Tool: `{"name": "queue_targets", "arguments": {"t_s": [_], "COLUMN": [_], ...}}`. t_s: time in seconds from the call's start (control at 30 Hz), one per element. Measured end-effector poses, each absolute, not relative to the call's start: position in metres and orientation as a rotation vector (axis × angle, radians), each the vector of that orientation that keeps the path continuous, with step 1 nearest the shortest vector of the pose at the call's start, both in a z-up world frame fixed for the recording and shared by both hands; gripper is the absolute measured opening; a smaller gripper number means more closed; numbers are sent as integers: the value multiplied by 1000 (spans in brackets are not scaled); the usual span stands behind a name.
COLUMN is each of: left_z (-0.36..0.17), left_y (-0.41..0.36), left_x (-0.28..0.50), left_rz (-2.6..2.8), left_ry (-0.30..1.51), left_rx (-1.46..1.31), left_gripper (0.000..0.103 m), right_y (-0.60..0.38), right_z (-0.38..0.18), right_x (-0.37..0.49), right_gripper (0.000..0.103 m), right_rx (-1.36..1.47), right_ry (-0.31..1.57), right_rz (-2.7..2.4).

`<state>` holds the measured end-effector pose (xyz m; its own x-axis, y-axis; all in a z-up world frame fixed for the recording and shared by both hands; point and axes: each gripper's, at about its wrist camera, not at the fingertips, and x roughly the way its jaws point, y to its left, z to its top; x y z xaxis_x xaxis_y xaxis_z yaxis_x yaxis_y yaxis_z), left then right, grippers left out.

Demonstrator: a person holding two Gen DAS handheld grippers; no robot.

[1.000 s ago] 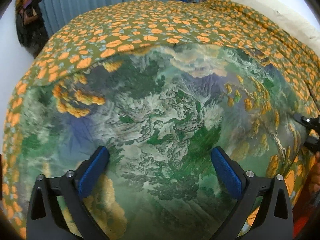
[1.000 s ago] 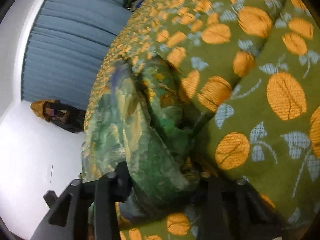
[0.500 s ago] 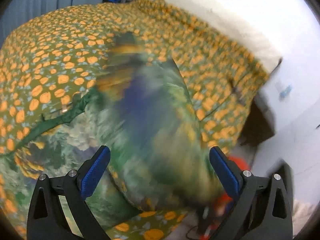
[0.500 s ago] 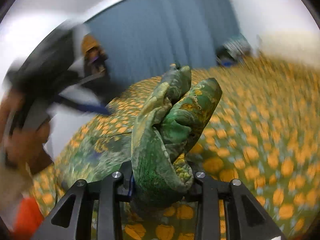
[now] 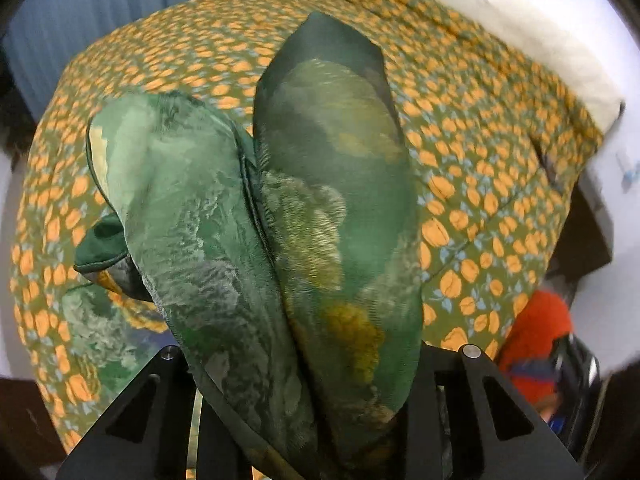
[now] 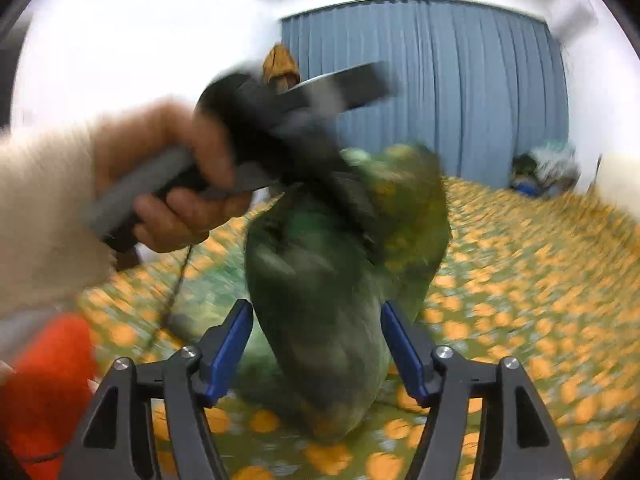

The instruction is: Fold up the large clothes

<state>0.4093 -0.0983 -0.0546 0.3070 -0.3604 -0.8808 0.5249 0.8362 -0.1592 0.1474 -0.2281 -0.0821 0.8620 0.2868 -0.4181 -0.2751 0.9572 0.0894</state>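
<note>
Green garment between closing hand-held gripper

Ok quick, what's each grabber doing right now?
Left gripper: closing on the green cloth, bunched between its jaws.
Right gripper: opening, pads off the cloth.

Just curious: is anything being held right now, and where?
The left tongs are closing on a bunched fold of the green garment; the opening right tongs have released it.
</note>
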Motion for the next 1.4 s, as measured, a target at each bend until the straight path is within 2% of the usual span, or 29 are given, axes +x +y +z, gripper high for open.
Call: {"name": "queue_targets", "arguments": {"t_s": [0.1, 0.2, 0.27, 0.3, 0.33, 0.5, 0.77, 1.07, 1.23, 1.4], "left_z": [-55, -64, -69, -71, -74, -97, -146, -201, -203, -204], "left_y": [-55, -16, -1, 5, 11, 38, 103, 144, 144, 153], "left_x": [417, 421, 420, 419, 419, 424, 427, 422, 423, 424], "left_rz": [-564, -536, -536, -544, -550, -533, -480, -516, -543, -573], "left_ry": [1101, 1116, 1121, 1115, 1109, 1113, 1152, 1134, 1113, 1102], "left_rx": [107, 18, -24, -34, -39, -103, -242, -450, -503, -545], "left_gripper": [30, 31, 31, 31, 32, 34, 36, 43, 45, 47], "right_y": [-247, -251, -244, -237, -229, -186, -152, -124, -123, -122], "right_z": [-86, -94, -95, -93, -92, -104, -160, -218, -209, -155], "right_x": [162, 184, 193, 197, 199, 239, 281, 302, 306, 332], "right_gripper": [68, 59, 58, 55, 47, 35, 35, 33, 33, 35], "right_rx": [139, 170, 166, 153, 138, 52, 67, 74, 56, 138], "right_ry": [508, 558, 573, 576, 580, 675, 848, 994, 1016, 936], "right_rz": [269, 269, 280, 290, 302, 381, 428, 422, 421, 432]}}
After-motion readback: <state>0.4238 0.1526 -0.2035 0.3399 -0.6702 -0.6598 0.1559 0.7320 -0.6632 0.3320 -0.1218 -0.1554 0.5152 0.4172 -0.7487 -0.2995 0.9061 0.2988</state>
